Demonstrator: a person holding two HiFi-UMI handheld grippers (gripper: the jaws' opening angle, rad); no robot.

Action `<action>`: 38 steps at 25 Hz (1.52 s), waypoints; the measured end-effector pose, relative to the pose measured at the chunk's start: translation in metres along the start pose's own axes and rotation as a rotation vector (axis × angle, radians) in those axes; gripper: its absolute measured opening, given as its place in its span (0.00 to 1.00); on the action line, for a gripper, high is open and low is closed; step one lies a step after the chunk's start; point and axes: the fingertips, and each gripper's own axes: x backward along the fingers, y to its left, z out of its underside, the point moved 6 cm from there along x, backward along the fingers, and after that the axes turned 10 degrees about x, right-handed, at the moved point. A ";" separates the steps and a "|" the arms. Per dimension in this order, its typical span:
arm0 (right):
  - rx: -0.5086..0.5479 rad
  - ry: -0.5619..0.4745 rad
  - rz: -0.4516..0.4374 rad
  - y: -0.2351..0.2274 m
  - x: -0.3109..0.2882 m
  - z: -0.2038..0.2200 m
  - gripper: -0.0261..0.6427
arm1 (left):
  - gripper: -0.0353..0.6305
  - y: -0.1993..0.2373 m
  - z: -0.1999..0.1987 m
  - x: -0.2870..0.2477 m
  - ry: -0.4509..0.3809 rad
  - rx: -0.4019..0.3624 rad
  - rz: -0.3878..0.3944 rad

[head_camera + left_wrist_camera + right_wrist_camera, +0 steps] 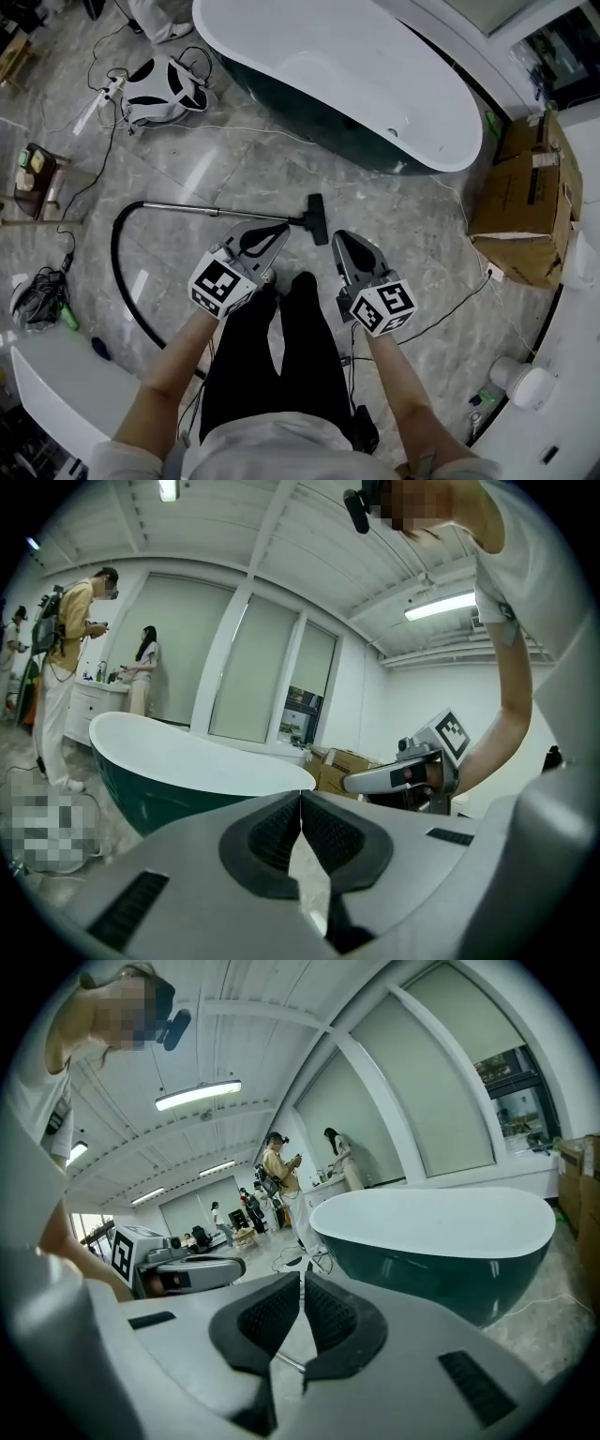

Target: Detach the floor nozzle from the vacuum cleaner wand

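A black floor nozzle (317, 218) lies on the marble floor, joined to a thin silver wand (202, 210) that runs left to a curved black hose (120, 281). My left gripper (278, 228) hovers just over the wand near the nozzle, shut and empty. My right gripper (339, 238) hangs right of the nozzle, shut too, nothing in it. In the left gripper view the pads (281, 834) meet with only floor behind them. In the right gripper view the pads (323, 1316) touch, and a bit of the wand (289, 1361) shows below them.
A white and dark green bathtub (337, 75) stands beyond the nozzle. A cardboard box (525, 202) sits at the right. The white vacuum body (159, 89) and cables lie at the back left. My black-trousered legs (272, 356) stand below the grippers. Several people stand far off.
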 end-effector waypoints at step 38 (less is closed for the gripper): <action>0.329 0.396 -0.138 -0.110 -0.174 0.307 0.08 | 0.07 0.178 0.314 -0.128 0.433 -0.081 -0.008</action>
